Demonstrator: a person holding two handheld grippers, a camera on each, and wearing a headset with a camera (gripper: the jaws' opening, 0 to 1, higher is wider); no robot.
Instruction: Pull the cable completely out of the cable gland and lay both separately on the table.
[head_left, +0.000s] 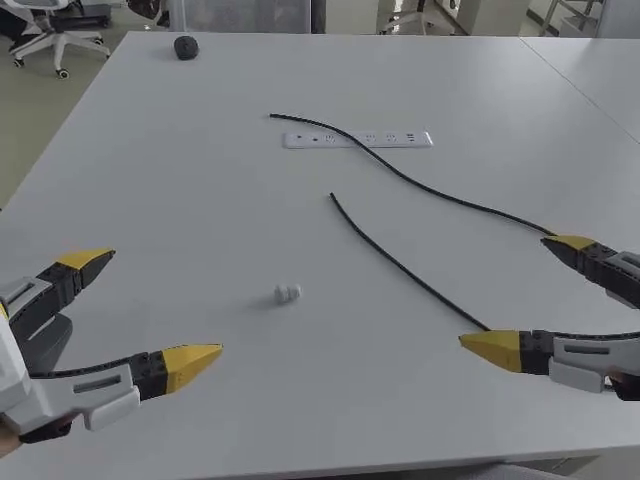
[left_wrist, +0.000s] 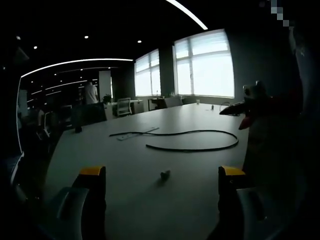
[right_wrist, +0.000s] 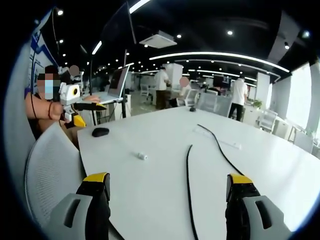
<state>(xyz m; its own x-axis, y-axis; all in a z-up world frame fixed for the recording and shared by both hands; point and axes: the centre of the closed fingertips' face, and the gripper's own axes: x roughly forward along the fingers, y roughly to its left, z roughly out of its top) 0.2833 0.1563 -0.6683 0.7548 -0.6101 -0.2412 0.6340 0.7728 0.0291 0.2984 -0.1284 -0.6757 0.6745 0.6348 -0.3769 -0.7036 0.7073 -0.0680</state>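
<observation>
The white worktop (head_left: 200, 180) carries the two task items, which lie apart from each other. The cable gland (head_left: 287, 294), a small white piece, lies alone near the middle of the head view, with bare surface all round it. The black cable (head_left: 400, 265) is free of it. One end stops at about 1 o'clock from the gland, and from there the cable runs toward 4 o'clock until it passes behind the lower jaw of the right tongs (head_left: 503, 291). A second stretch starts farther back, at 12 o'clock from the gland. It crosses over a white power strip (head_left: 358, 140) and runs toward 4 o'clock to the upper jaw of the same tongs. The left gripper view shows that both stretches belong to one cable, bent back on itself in a long loop.

The left tongs (head_left: 165, 302) hover at 8 o'clock from the gland. They are released, with the yellow-tipped jaws spread wide and nothing between them. In the left gripper view the gland sits straight ahead, midway between the jaws, with the cable loop beyond it.

The right tongs, at 3 o'clock from the gland, are also released and grasp nothing. In the right gripper view the cable lies on the worktop between the parted jaws and touches neither, with the gland at 10 o'clock from its near part.

A black mouse (head_left: 186, 47) rests at the far edge, at 11 o'clock from the gland. An office chair (head_left: 45, 25) stands beyond the worktop's corner.
</observation>
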